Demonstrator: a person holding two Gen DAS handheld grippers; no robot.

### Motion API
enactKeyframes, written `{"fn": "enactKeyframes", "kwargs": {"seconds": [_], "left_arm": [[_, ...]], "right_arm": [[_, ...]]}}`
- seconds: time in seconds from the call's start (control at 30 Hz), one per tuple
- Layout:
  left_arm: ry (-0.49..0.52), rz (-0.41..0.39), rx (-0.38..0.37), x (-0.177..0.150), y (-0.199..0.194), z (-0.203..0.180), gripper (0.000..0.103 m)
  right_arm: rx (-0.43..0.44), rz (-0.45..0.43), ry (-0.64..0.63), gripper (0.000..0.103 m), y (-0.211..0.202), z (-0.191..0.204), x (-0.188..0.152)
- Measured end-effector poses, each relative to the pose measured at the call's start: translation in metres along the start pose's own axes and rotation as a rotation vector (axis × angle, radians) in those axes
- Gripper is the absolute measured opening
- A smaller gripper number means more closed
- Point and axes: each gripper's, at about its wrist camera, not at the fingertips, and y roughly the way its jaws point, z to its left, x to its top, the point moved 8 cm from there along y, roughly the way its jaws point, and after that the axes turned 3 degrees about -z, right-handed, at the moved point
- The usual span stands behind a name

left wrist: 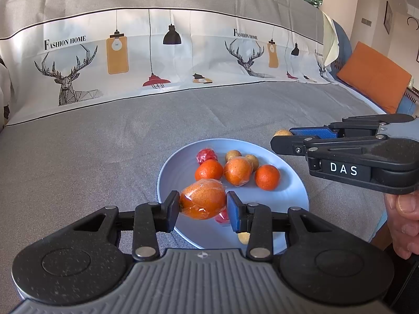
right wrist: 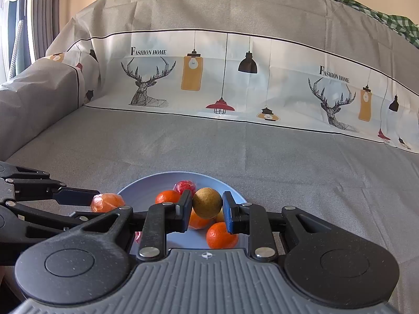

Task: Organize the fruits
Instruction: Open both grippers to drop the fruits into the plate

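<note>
A light blue plate (left wrist: 293, 198) on the grey cover holds two tangerines (left wrist: 208, 170), a plastic-wrapped orange fruit (left wrist: 237, 170), small brown round fruits (left wrist: 233, 154) and red wrapped fruits (left wrist: 207, 155). My left gripper (left wrist: 203, 205) is shut on a plastic-wrapped orange fruit (left wrist: 203, 201) above the plate's near left part. My right gripper (right wrist: 207, 203) is shut on a small brown round fruit (right wrist: 207, 202) above the plate (right wrist: 138, 193). In the left wrist view the right gripper (left wrist: 284, 137) comes in from the right, over the plate's far right rim.
The plate sits on a grey cloth-covered seat (left wrist: 91, 157). A backrest cover printed with deer and lamps (left wrist: 157, 57) rises behind. An orange cushion (left wrist: 377, 76) lies at far right. A person's hand (left wrist: 404, 225) holds the right gripper.
</note>
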Motion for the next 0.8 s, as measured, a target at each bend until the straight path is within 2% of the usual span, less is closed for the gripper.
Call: {"fn": "enactKeyframes", "kwargs": {"seconds": [0.2, 0.27, 0.3, 0.33, 0.4, 0.47, 0.57, 0.63, 0.7, 0.8], "left_arm": [[-0.009, -0.016, -0.019, 0.002, -0.003, -0.001, 0.044], [-0.020, -0.028, -0.018, 0.004, -0.005, 0.000, 0.056], [-0.027, -0.039, -0.019, 0.005, -0.008, 0.001, 0.057], [-0.032, -0.049, -0.020, 0.007, -0.010, 0.001, 0.058], [-0.039, -0.066, -0.023, 0.009, -0.015, 0.002, 0.059], [-0.040, -0.082, -0.019, 0.011, -0.021, 0.002, 0.071], [-0.035, -0.110, 0.006, 0.013, -0.033, 0.002, 0.086], [-0.045, -0.122, 0.015, 0.013, -0.043, 0.002, 0.086], [-0.073, -0.118, 0.018, 0.011, -0.051, 0.001, 0.087], [-0.105, -0.122, 0.056, 0.006, -0.068, -0.002, 0.087]], "right_arm": [[0.001, 0.000, 0.001, 0.026, 0.000, 0.000, 0.000], [0.009, 0.006, 0.006, 0.027, 0.000, 0.002, -0.001], [0.014, 0.016, 0.009, 0.035, 0.001, 0.002, -0.003], [0.008, 0.025, 0.009, 0.054, 0.002, 0.003, -0.004], [-0.018, 0.021, 0.001, 0.070, 0.001, 0.002, -0.004], [-0.028, 0.016, 0.009, 0.071, -0.002, 0.000, -0.003], [-0.058, -0.006, 0.017, 0.083, -0.011, -0.005, -0.002], [-0.082, -0.033, 0.020, 0.096, -0.020, -0.008, -0.001], [-0.096, -0.055, 0.052, 0.101, -0.031, -0.011, 0.000], [-0.091, -0.084, 0.123, 0.102, -0.050, -0.015, -0.002]]}}
